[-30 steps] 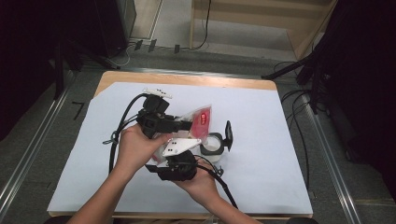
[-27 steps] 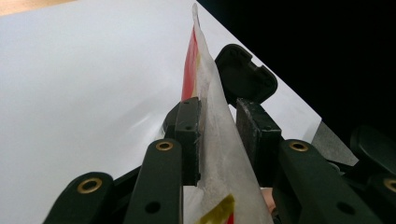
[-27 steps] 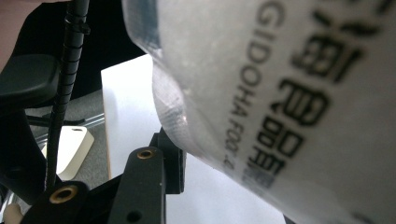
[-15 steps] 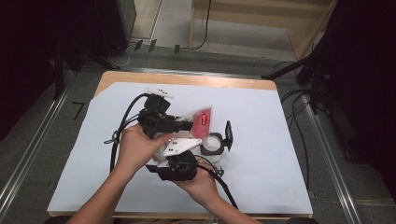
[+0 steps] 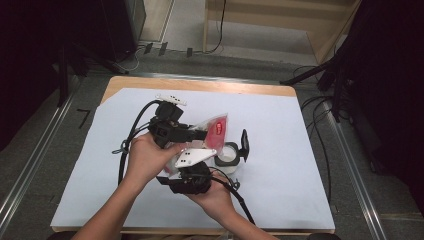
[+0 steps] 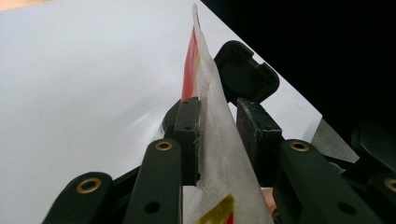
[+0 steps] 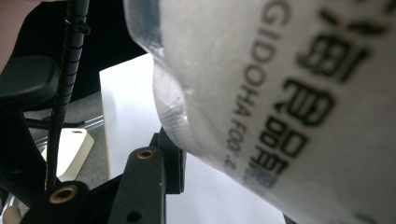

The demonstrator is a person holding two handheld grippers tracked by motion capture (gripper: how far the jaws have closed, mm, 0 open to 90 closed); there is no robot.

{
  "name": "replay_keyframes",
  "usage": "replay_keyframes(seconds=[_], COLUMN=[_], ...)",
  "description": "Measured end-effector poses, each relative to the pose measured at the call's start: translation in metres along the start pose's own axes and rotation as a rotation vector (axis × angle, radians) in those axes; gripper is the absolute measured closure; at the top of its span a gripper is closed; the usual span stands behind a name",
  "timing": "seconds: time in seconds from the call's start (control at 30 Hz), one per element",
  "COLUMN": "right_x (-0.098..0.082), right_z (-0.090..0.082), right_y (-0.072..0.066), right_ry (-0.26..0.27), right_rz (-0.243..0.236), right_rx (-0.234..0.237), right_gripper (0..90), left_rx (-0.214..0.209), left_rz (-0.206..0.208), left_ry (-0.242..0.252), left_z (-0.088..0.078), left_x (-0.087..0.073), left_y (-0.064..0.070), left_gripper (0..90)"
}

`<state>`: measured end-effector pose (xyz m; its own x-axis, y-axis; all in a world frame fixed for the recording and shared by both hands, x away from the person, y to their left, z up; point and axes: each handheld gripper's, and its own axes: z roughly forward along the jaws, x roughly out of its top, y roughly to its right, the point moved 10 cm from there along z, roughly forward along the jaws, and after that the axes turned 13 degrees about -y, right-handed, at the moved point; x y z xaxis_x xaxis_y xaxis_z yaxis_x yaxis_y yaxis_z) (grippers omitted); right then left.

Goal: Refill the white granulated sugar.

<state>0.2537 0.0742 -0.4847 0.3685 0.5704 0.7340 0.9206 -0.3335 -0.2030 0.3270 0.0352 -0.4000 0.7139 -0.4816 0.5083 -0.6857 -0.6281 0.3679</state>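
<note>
- A see-through bag (image 5: 216,131) with red print is up off the bench (image 5: 300,165), between the two claws.
- The left claw (image 5: 200,134) pinches one edge of the bag. In the left gripper view the bag (image 6: 212,140) sits between its pads, one pad flat on it.
- The right claw (image 5: 192,167) is under the bag; I cannot tell if it grips.
- A small white cup (image 5: 227,156) with its black lid open stands just beside, nothing going in yet.
- The bag's long side points away from the person, toward the far right.
- I think opening or pouring is left.

Grey floor (image 5: 40,165) with metal rails, wooden shelving (image 5: 280,20) behind.
</note>
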Motion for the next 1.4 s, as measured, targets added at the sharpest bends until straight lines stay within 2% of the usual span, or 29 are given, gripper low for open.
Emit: replay_keyframes(seconds=[0.33, 0.43, 0.83, 1.4], right_x=[-0.0021, -0.0022, -0.0024, -0.0002], right_z=[0.001, 0.0007, 0.0007, -0.0016], right_y=[0.0012, 0.0013, 0.0009, -0.001], right_ry=[0.001, 0.002, 0.005, 0.013], right_rz=[0.007, 0.006, 0.008, 0.005], right_rx=[-0.01, -0.01, -0.01, -0.007], right_gripper=[62.6, 62.7, 62.6, 62.7], left_rx=[0.001, -0.005, 0.011, -0.004], left_rz=[0.004, 0.003, 0.012, 0.01], left_ry=[-0.007, 0.005, -0.006, 0.0], left_z=[0.0027, 0.0034, 0.0033, 0.0009], left_x=[-0.0007, 0.0004, -0.0007, 0.0004], left_y=[-0.0001, 0.0014, 0.0011, 0.0025], left_gripper=[71.4, 71.4, 71.4, 70.8])
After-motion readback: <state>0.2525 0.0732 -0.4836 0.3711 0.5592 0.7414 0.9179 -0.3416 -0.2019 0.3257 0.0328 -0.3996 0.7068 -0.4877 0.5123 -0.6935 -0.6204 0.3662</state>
